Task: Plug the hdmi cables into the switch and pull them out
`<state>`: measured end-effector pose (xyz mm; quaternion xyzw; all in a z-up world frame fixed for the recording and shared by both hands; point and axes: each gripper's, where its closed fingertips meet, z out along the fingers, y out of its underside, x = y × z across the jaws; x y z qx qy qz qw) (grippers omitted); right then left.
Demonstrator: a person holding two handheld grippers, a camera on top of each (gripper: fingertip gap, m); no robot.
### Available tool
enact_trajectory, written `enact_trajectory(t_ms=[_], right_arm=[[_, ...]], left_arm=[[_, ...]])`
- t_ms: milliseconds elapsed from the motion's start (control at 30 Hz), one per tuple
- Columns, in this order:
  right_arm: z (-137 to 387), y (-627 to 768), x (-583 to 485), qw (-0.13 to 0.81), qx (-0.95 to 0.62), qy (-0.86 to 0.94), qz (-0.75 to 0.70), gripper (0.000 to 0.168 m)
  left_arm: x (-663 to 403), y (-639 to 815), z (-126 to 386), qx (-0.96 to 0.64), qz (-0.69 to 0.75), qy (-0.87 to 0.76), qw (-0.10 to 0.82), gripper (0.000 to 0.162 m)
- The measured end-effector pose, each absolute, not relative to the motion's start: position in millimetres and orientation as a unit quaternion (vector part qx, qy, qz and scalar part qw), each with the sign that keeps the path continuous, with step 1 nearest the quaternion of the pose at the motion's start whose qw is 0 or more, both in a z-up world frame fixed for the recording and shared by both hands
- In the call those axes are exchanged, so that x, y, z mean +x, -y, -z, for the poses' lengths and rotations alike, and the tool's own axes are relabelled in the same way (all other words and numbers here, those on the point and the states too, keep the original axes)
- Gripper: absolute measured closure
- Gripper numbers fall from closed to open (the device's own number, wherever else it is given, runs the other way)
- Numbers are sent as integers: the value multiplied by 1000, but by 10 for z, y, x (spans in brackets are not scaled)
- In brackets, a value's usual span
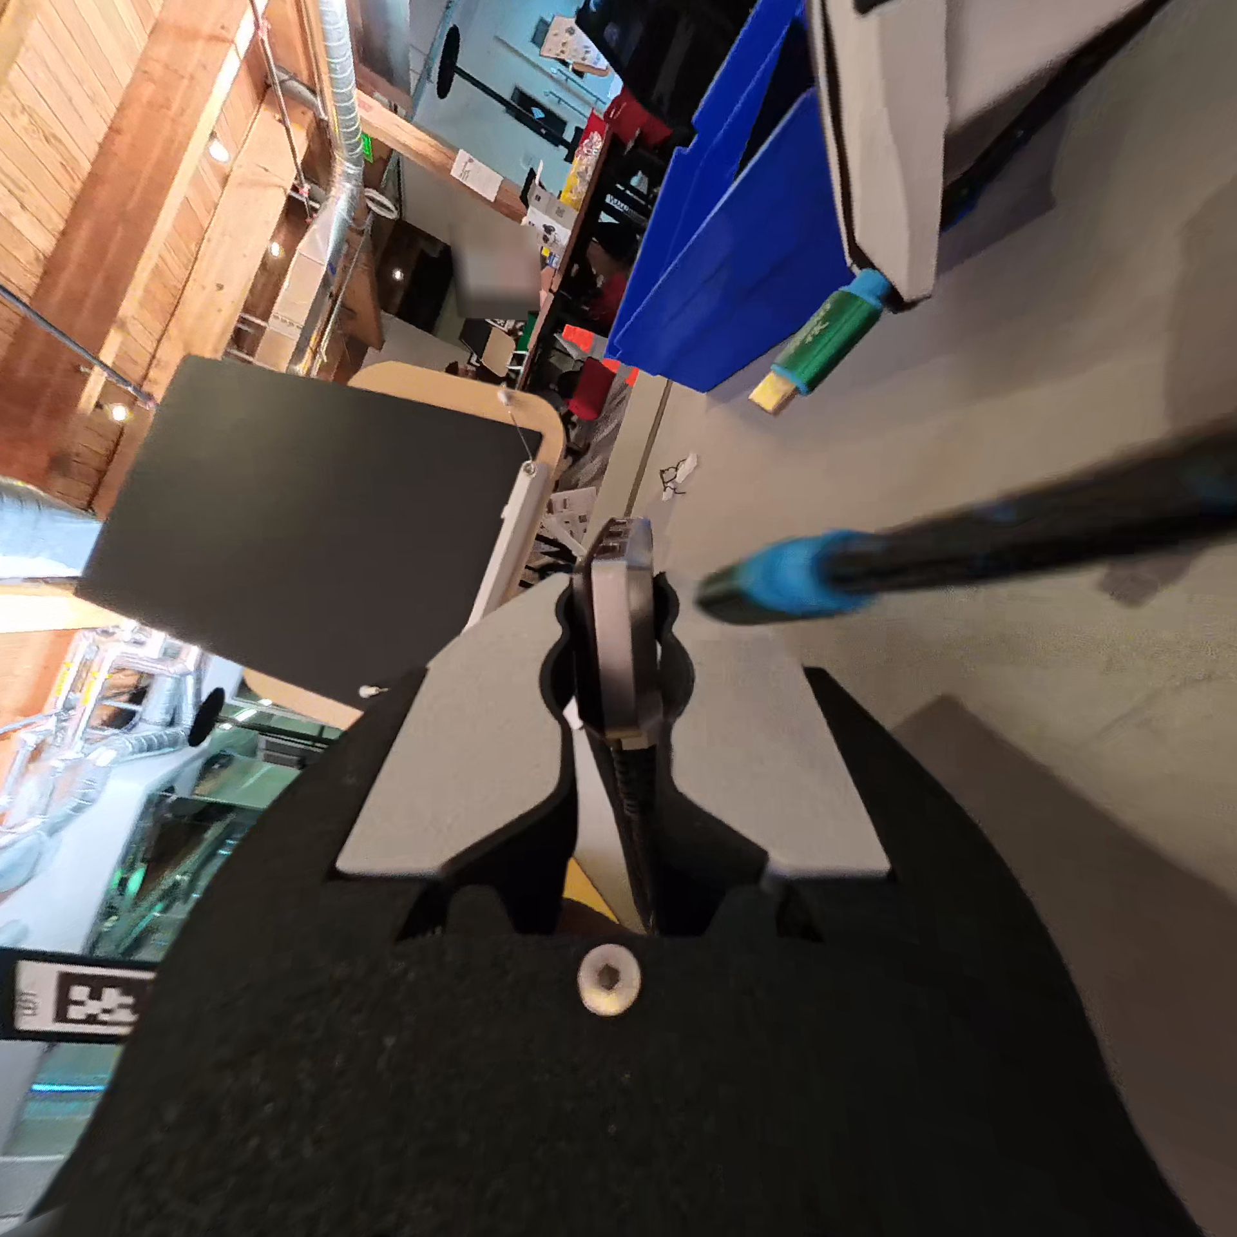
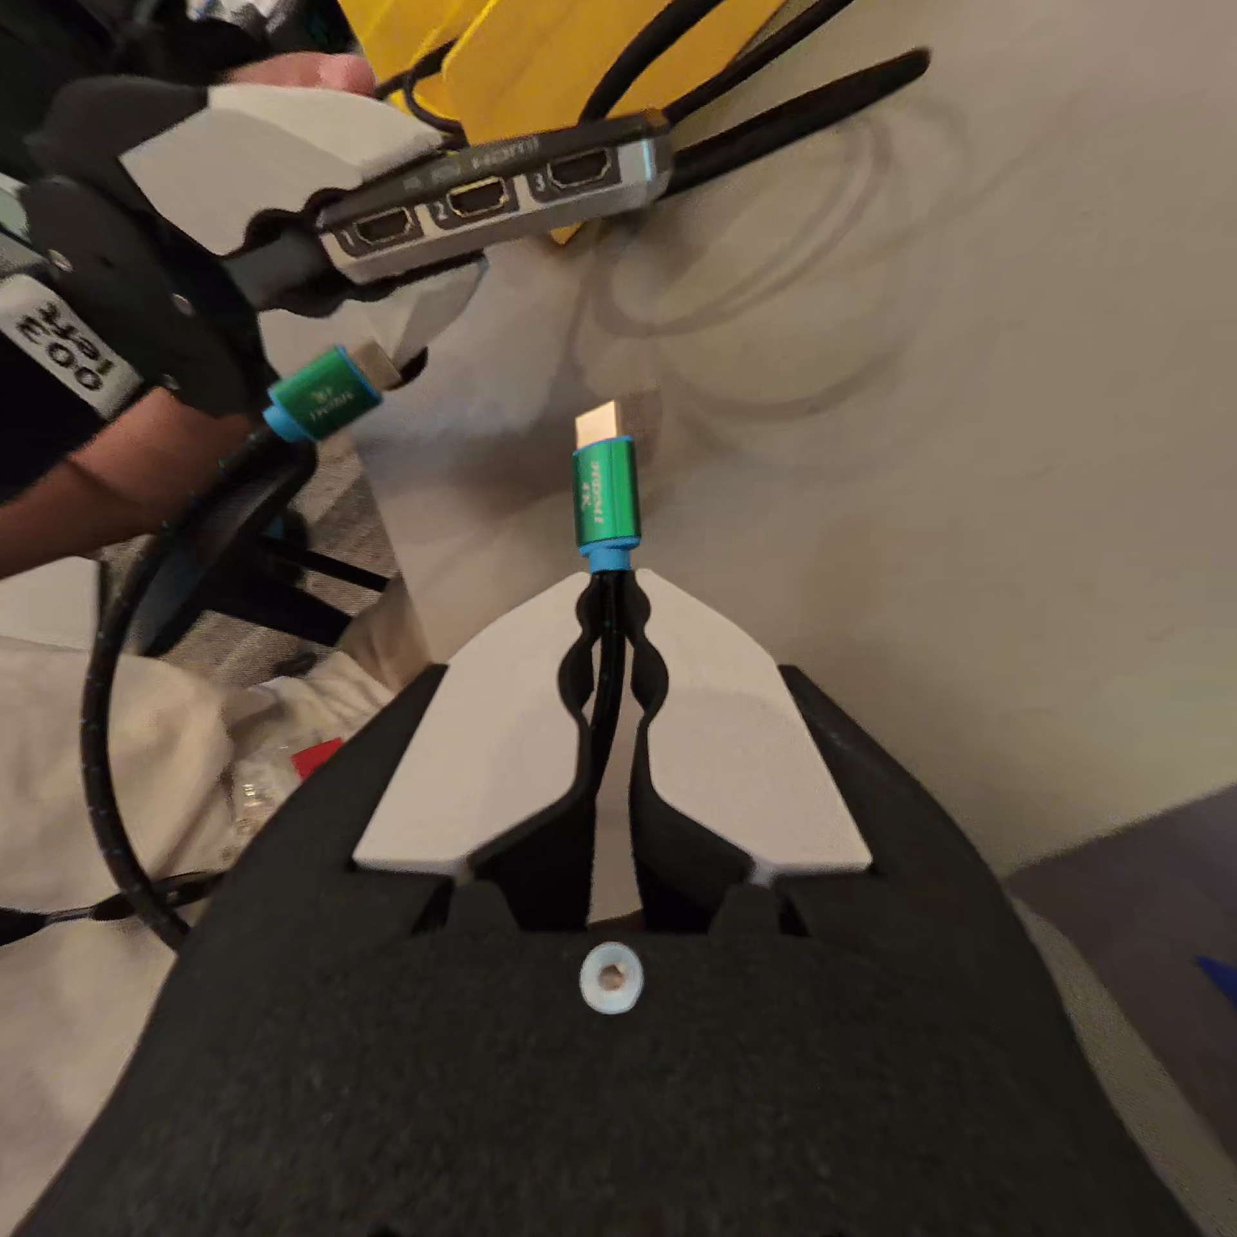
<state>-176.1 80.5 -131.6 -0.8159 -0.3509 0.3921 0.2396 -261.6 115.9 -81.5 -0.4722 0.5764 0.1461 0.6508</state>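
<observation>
My left gripper is shut on the grey HDMI switch, held edge-on above the table. In the right wrist view the switch shows three empty ports facing me, with the left gripper clamped on its left end. My right gripper is shut on a black cable just behind its green HDMI plug, whose gold tip points up toward the switch, a short gap below it. That plug also shows in the left wrist view. A second green plug hangs loose under the left gripper.
Blue bins stand at the back of the pale table. A yellow bin lies behind the switch with black cables leading from it. A person's forearm is at left. A black panel stands left.
</observation>
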Motion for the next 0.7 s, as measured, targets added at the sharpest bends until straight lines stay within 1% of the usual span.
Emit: enact_trajectory(t_ms=[33,167,300,600,700], right_arm=[[1322,-763,-1780,228,-813,348,-406,163],[1375,-592,-1836,198,-805,389,-401,163],[1287,-543,-1863,191,-794,399,-417,164],[1244,-536,-1922,141,-761,326,-543,163],[1301,-560,-1933,132,-763,310,-551,163]], left_arm=[[-2597,-1150,845,-465,-153,-584,648,142],[-2499,-1078,928,-426,-175,-612,643,142],[-2415,-1009,988,-386,-192,-631,644,142],[-2302,-916,1085,-320,-239,-644,653,142],[-2274,-894,1106,-314,-242,-648,650,142]])
